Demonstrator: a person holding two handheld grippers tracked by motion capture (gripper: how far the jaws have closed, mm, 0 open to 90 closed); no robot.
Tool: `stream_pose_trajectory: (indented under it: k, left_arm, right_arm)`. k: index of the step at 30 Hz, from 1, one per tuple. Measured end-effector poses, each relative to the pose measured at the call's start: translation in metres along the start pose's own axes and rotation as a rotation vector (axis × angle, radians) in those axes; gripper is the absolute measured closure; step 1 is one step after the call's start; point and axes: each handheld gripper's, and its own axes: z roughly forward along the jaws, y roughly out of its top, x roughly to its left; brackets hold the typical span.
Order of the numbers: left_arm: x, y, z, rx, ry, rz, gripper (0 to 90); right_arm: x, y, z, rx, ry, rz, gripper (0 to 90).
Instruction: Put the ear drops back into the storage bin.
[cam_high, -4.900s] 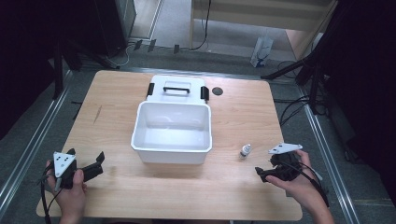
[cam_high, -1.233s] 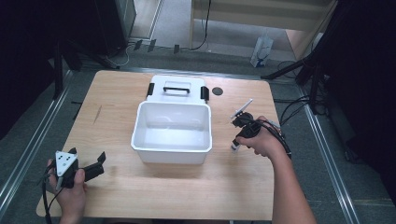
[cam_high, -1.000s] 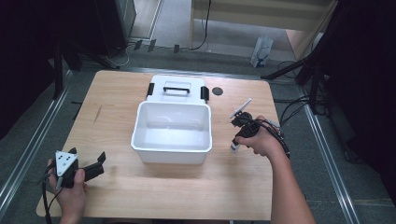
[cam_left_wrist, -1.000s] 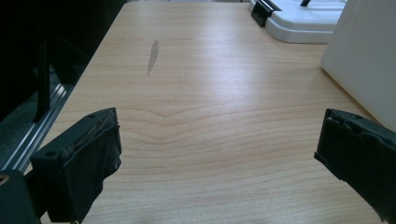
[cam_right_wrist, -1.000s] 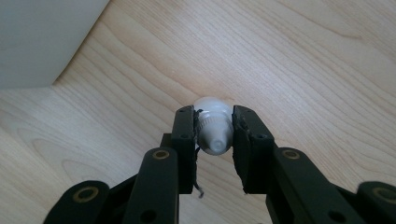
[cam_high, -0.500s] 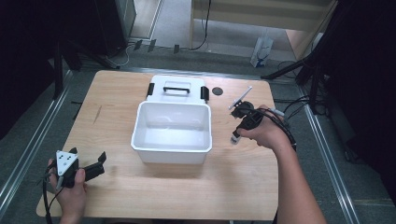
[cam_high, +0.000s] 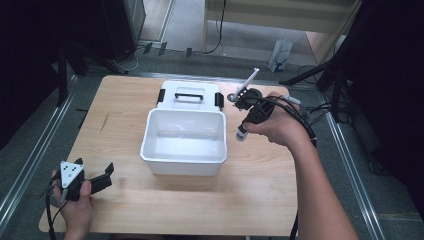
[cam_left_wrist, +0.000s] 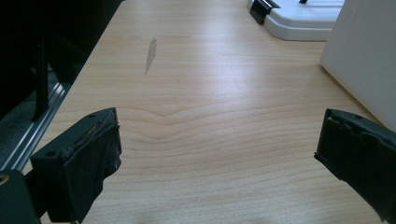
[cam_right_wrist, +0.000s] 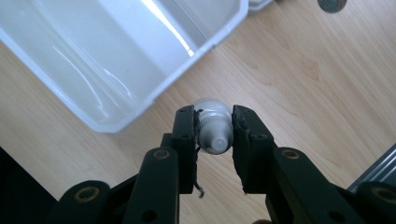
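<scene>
Right gripper (cam_right_wrist: 214, 133) is clamped on a small white bottle (cam_right_wrist: 213, 128), jaws pinching it at the neck just under the cap, one pad on each side. The bottle hangs off the gripper, lifted clear of the surface (cam_right_wrist: 299, 84); in the high view it sits below the right gripper (cam_high: 246, 125), just outside the right wall of the white bin (cam_high: 182, 162).

From the right gripper view, the bin (cam_right_wrist: 116, 60) is up and to the left of the jaws, its near corner close to the bottle and its inside bare. The lid (cam_high: 190, 95) lies flat beyond the bin, touching its far wall or nearly so; hard to tell at this angle.

Left gripper (cam_left_wrist: 215, 154) sits idle on the surface with jaws spread wide and nothing between them, the bin wall off to its right.

Likely step: carry the bottle over the rim and set it inside. Doing it well:
- Hold the clamp steady; the neck grip is narrow, so the bottle could pivot.
- Keep height until the bottle's base is past the rim, then move across.
- Lower near the bin floor before releasing, so it doesn't drop and roll.
- Aim toward the middle, away from the walls.
- The left gripper can stay parked; the bin looks stable.
</scene>
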Motion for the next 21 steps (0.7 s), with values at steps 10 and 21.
stream_pose_trajectory:
  k: [10, 21]
  left_arm:
    - [0.000, 0.000, 0.000, 0.003, -0.002, 0.000, 0.5]
    - [0.000, 0.000, 0.000, 0.005, -0.002, 0.000, 0.5]
  right_arm:
    - [0.026, 0.020, -0.010, -0.034, 0.040, -0.086, 72.0]
    - [0.049, 0.026, 0.015, 0.014, 0.068, -0.249, 71.9]
